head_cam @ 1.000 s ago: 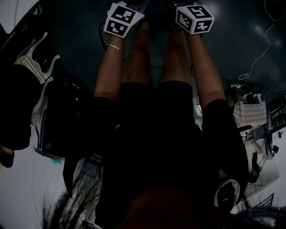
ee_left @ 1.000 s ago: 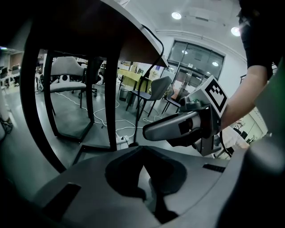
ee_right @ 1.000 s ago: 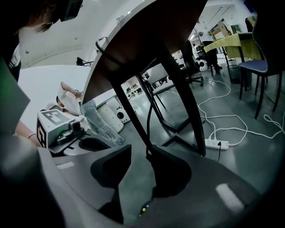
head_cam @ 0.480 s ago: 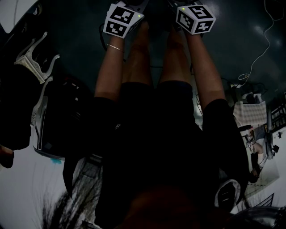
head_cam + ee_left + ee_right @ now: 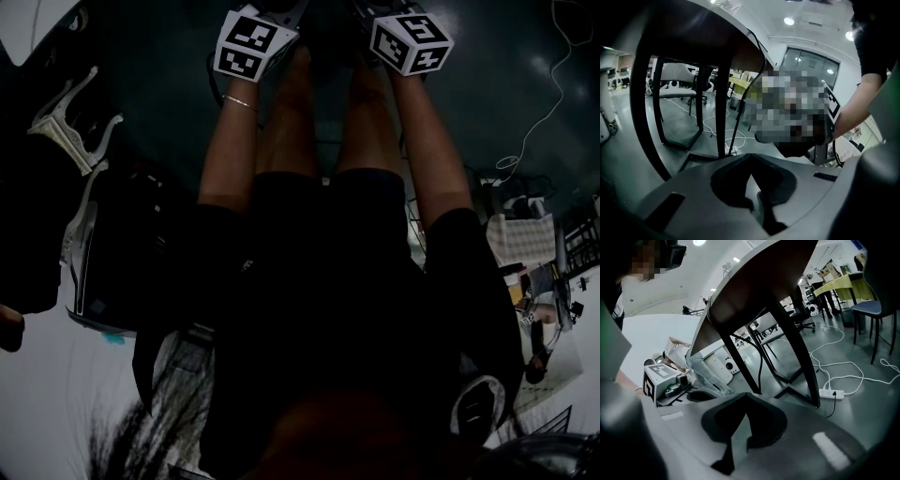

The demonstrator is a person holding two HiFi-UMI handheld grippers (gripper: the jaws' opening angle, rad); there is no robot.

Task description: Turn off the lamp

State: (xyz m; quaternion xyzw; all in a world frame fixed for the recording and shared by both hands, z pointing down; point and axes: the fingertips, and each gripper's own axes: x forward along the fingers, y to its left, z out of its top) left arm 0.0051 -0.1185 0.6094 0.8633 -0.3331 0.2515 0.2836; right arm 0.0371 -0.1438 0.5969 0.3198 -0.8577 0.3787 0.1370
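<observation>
left gripper (image 5: 751,159): jaws together, nothing held, low beside worktop (image 5: 717,33), looking under it.
right gripper (image 5: 746,399): jaws have just been closing, now shut, nothing between them; also below worktop edge.
lamp: in no view, scene dim.
judgement: find lamp and switch first, probably above worktop. raise one gripper, press switch with closed tips, straight push, no sideways shove.

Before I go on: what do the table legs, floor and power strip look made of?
Table legs: matte black, slim, likely painted metal, possibly wood. Floor: smooth grey with a soft sheen, maybe sealed concrete or epoxy. Power strip: white moulded plastic, by its look.
</observation>
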